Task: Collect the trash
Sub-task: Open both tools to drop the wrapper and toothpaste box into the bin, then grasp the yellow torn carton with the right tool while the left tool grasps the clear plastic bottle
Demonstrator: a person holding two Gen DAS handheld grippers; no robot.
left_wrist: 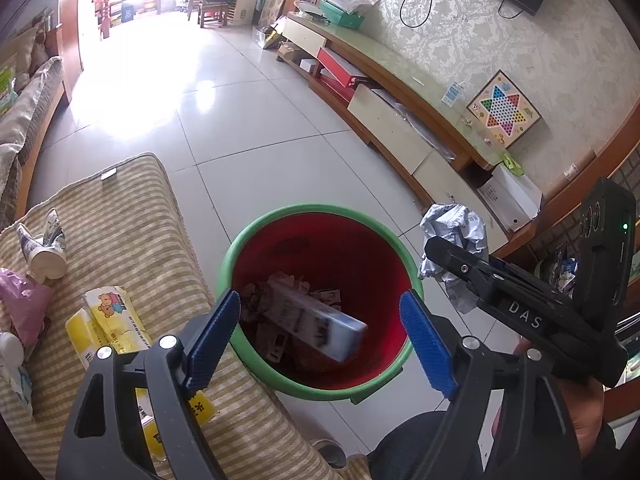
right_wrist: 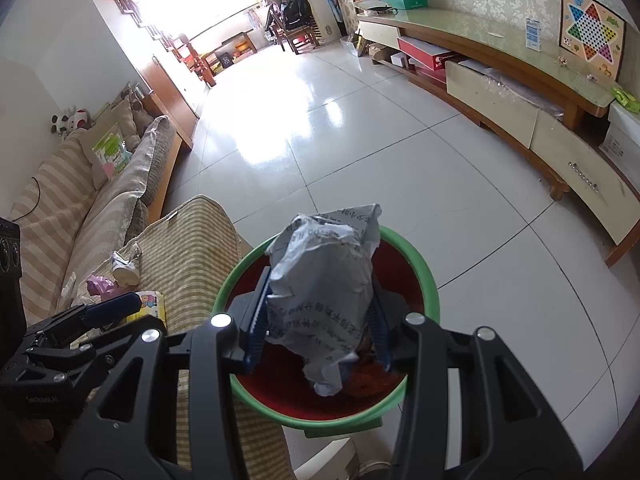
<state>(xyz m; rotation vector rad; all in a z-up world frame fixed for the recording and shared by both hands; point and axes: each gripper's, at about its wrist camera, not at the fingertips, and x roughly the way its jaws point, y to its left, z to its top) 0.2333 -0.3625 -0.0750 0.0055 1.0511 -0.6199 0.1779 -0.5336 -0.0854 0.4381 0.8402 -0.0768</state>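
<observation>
A red bin with a green rim [left_wrist: 280,216] stands on the floor beside the striped cushion [left_wrist: 132,216]. My left gripper [left_wrist: 320,336] is open above the bin; a white and blue box [left_wrist: 316,320], blurred, is in the air inside the bin below it, over other scraps. My right gripper [right_wrist: 320,324] is shut on a crumpled grey printed paper bag [right_wrist: 324,272] and holds it over the bin [right_wrist: 424,272]. The bag also shows in the left wrist view [left_wrist: 456,236]. On the cushion lie a crushed paper cup [left_wrist: 46,252], a pink bag [left_wrist: 24,304] and yellow tissue packs [left_wrist: 108,320].
A long TV bench [left_wrist: 400,80] with a checkers board [left_wrist: 504,110] runs along the right wall. A sofa [right_wrist: 80,184] stands at the left. Tiled floor [right_wrist: 360,140] stretches ahead toward chairs at the far end.
</observation>
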